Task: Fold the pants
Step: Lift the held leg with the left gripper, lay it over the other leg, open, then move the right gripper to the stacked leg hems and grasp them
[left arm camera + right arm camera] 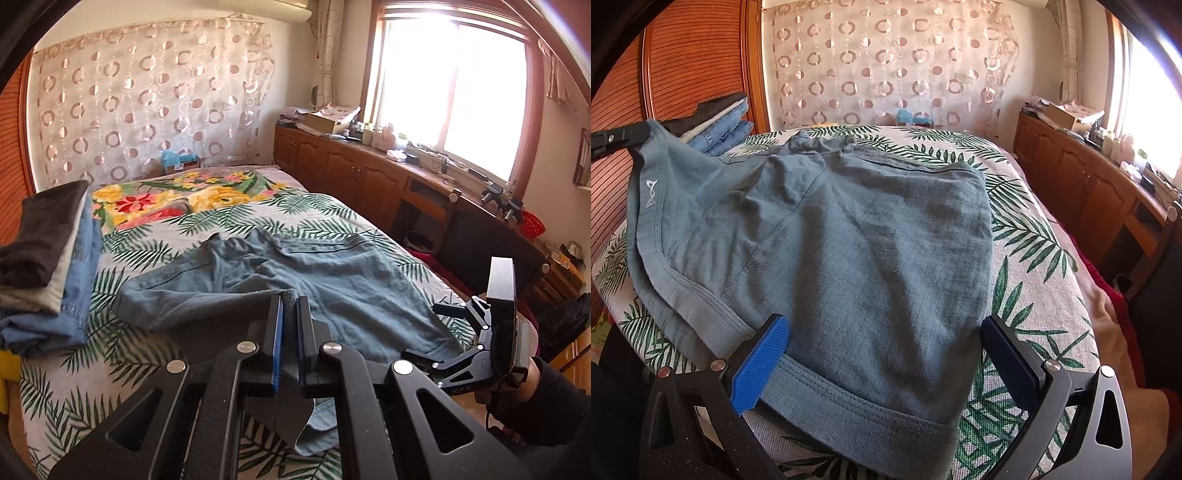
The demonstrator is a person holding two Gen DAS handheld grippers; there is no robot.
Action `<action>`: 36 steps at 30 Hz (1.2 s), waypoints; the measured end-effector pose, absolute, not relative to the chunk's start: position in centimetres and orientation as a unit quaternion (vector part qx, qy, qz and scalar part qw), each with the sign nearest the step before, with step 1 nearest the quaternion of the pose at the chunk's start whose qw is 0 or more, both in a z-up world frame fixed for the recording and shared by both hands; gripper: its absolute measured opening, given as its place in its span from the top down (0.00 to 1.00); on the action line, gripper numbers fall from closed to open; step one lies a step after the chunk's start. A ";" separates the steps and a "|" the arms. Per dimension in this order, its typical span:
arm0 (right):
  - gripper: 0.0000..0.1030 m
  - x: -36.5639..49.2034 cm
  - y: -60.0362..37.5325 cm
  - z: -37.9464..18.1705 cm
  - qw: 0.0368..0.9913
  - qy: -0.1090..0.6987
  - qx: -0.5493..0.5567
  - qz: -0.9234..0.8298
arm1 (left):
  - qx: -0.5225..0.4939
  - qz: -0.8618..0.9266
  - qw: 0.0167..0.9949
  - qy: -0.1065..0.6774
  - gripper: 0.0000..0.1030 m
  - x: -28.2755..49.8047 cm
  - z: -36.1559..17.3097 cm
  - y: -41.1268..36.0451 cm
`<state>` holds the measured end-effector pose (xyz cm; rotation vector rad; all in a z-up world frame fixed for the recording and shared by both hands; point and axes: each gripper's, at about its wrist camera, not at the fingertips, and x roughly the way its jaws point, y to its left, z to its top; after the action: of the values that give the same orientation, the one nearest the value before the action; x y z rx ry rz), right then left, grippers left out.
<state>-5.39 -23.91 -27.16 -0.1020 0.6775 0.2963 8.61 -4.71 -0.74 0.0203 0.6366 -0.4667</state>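
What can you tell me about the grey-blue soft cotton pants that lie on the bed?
The grey-blue soft cotton pants look short, with stitched hems and a small pale logo on one hem. They lie wrinkled on the leaf-print bed cover. The left gripper is shut on one hem and holds it lifted off the cover. The right gripper is open, its fingers either side of the other hem.

Grey-blue pants (pixel 849 229); green palm-leaf bedspread (pixel 1027 236); blue-padded tongs (pixel 882 354).
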 end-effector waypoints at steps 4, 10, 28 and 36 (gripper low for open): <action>0.01 -5.7 -24.2 -26.5 0.934 0.323 -0.046 0.145 | 0.019 -0.244 0.919 0.308 0.93 9.0 -0.2 -6.5; 0.01 -6.3 -25.0 -25.5 0.939 0.311 -0.042 0.142 | 0.030 -0.268 0.912 0.309 0.93 9.6 0.2 -9.1; 0.01 -7.0 -26.8 -25.4 0.946 0.302 -0.018 0.117 | 0.050 -0.264 0.900 0.342 0.68 10.7 -2.5 -12.3; 0.02 -6.9 -26.5 -25.1 0.945 0.304 -0.021 0.119 | 0.030 -0.254 0.902 0.348 0.22 10.5 -3.6 -9.9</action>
<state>-6.87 -26.50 -25.13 -0.0426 0.6193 0.2431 10.49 -9.94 -3.58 0.0628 0.7205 -0.5243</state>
